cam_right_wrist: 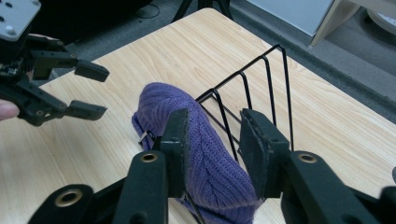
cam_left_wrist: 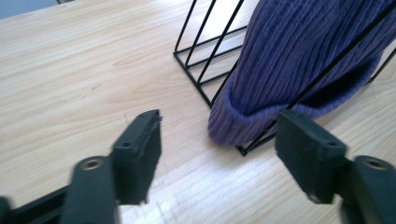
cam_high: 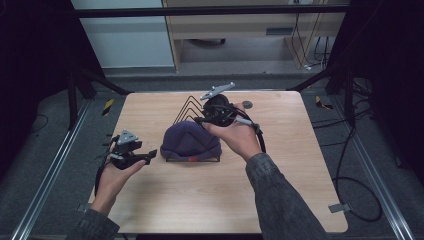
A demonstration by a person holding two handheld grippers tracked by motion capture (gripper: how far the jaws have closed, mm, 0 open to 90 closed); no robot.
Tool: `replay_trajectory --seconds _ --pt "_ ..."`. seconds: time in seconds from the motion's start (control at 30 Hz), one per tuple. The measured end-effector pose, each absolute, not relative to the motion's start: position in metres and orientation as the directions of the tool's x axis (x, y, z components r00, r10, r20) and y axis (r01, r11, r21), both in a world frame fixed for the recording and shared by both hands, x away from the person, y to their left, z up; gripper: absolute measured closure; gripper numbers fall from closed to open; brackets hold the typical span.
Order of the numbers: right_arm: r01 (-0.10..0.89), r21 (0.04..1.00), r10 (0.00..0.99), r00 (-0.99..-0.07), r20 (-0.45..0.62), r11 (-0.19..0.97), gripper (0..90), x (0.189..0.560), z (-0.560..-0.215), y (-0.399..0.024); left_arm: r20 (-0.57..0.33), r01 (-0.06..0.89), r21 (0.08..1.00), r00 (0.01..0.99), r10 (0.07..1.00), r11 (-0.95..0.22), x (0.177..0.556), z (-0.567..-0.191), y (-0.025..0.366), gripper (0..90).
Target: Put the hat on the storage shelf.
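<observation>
At the middle of the table, we are looking at a purple knit hat draped over a black wire rack, its ribbed brim hanging toward our left side. We are holding the right gripper above the hat's top end, jaws spread partway with knit and a rack wire showing between them, though we cannot tell whether either pad is touching. We are keeping the left gripper low beside the brim, jaws wide and empty. The hat's long axis is running roughly left to right. We judge the right hand nearer, so it is better placed to grip.
</observation>
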State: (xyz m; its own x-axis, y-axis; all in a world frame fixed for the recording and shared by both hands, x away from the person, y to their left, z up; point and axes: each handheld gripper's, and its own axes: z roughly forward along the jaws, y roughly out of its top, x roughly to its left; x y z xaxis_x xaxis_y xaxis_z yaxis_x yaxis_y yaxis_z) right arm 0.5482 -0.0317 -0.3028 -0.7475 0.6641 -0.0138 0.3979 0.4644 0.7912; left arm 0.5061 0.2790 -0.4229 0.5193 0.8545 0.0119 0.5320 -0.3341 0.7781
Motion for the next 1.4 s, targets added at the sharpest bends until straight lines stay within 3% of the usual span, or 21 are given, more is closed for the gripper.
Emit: replay_trajectory --seconds 0.13,0.5,0.97,1.4 --pt "0.392 0.797 0.663 -0.748 -0.014 0.459 57.5 0.544 -0.298 -0.032 -0.015 0.565 0.771 0.477 0.879 -0.294 0.497 -0.434 0.287 19.5" --pt "0.365 0.813 0.661 -0.75 -0.031 0.453 46.9 0.534 -0.281 -0.035 -0.012 0.621 0.731 0.427 0.904 -0.284 0.496 -0.457 0.299 10.5" --pt "0.377 0.83 0.69 -0.724 -0.013 0.41 30.0 0.528 -0.277 -0.048 0.003 0.669 0.672 0.426 0.905 -0.317 0.495 -0.479 0.308 5.9" --pt "0.391 0.853 0.749 -0.663 0.0 0.346 12.2 0.521 -0.287 -0.093 -0.007 0.693 0.653 0.408 0.913 -0.305 0.497 -0.484 0.311 5.3"
